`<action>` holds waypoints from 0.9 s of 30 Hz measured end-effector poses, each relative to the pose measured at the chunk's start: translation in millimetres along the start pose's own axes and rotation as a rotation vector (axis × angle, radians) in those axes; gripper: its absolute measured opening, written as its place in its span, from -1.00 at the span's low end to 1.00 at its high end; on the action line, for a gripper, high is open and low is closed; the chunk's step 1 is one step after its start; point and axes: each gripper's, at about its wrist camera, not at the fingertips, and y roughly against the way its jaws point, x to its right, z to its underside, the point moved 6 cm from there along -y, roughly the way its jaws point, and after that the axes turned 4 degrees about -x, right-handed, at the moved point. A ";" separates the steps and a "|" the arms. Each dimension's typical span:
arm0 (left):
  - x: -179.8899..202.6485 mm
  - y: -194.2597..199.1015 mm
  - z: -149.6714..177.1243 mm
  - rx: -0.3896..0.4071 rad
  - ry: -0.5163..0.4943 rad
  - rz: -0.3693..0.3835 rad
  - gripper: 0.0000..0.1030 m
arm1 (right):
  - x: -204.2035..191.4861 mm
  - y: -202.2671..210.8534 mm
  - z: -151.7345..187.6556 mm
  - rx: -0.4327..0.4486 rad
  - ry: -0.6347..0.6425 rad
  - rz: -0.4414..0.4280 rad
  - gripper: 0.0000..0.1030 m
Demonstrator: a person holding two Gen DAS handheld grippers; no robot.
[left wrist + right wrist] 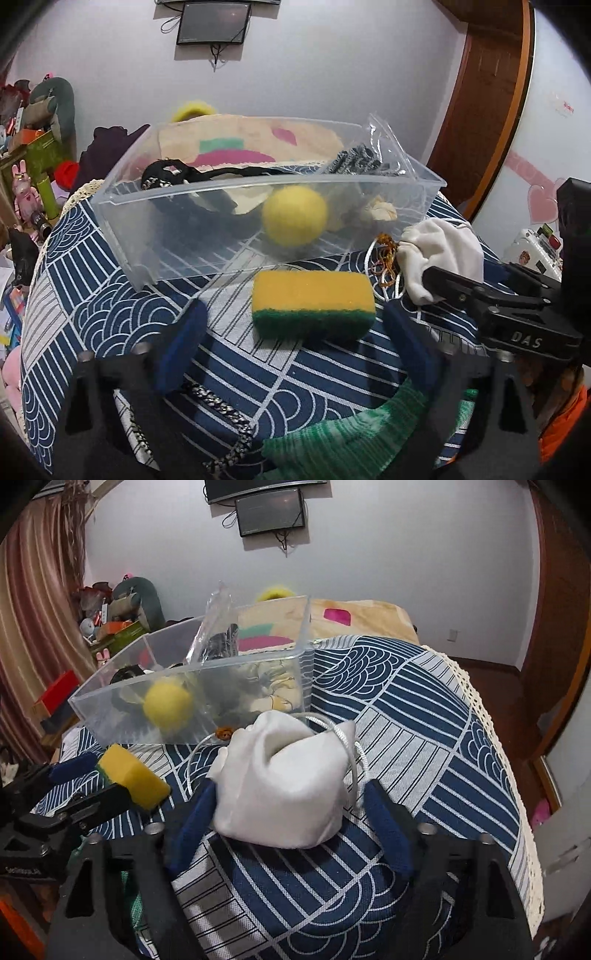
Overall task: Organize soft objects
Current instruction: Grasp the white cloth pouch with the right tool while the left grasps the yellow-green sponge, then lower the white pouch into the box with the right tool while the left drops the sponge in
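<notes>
A yellow and green sponge (pixel 313 302) lies on the blue patterned cloth (pixel 110 295), just ahead of my open left gripper (pixel 295 325), whose blue pads flank it without touching. The sponge also shows in the right wrist view (pixel 133 775). A white drawstring pouch (pixel 284 782) sits between the blue pads of my right gripper (pixel 291 801), which is open around it; it also shows in the left wrist view (pixel 439 251). A clear plastic bin (pixel 258 221) behind holds a yellow ball (pixel 295 216), dark fabric and a plastic bag.
A green knitted cloth (pixel 351 435) and a braided cord (pixel 225 410) lie near the table's front edge. A small brown cord tangle (pixel 386 254) lies beside the pouch. The cloth's lace edge (pixel 491 738) drops off at the right. Clutter stands at the far left.
</notes>
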 end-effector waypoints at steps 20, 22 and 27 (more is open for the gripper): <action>-3.9 34.0 -0.4 0.071 0.009 0.045 0.23 | -30.5 38.4 -1.3 0.072 0.111 0.003 -0.69; -6.2 40.2 -2.8 0.086 0.011 0.041 0.23 | -34.4 45.4 -5.7 0.091 0.118 0.002 -0.69; -11.4 57.8 -12.4 0.131 0.011 0.030 0.23 | -41.6 58.5 -21.5 0.145 0.133 0.001 -0.69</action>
